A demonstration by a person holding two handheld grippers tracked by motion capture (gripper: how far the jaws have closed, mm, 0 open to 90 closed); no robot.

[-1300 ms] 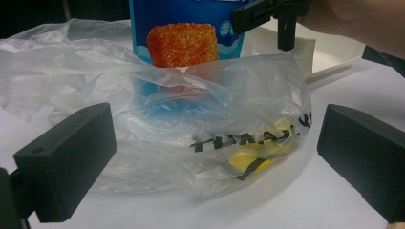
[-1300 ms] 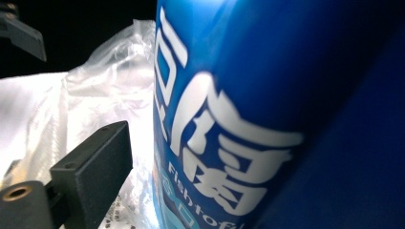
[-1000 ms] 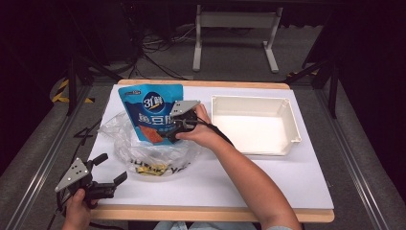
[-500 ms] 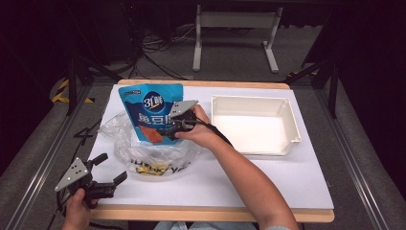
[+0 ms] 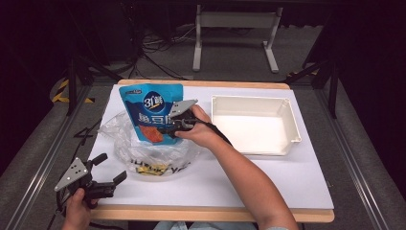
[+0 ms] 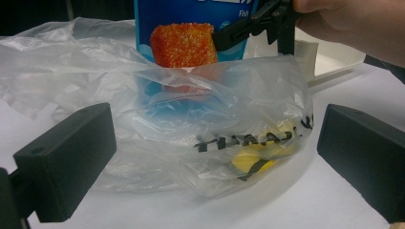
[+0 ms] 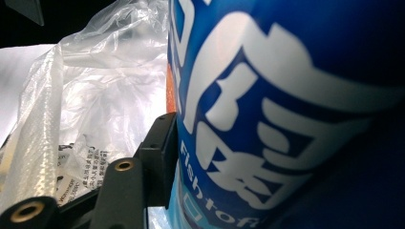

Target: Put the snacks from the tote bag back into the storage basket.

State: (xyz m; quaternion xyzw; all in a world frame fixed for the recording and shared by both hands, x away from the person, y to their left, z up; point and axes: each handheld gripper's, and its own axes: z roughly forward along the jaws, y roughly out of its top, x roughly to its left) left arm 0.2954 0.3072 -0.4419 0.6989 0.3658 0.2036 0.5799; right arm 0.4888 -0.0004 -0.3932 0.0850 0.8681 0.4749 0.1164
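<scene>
Glossy blue fish tofu pouch (image 5: 151, 111) clamped in the right gripper (image 5: 168, 129); beneath it a crinkled, clear thin-plastic bag (image 6: 200, 138); beside it a smooth white plastic tray (image 5: 253, 125).

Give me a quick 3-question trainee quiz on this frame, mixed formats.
1. True or false: the white tray has a snack pouch lying in it.
2. Which gripper grips the blue pouch? A) left gripper B) right gripper C) both
3. Fill in: the pouch's lower end sits inside the clear ____ bag.

Key
1. False; its floor is bare in the high view.
2. B; it clamps the pouch's edge, while the left gripper hangs open near the table's front edge.
3. plastic; a yellow item also lies in it.
</scene>
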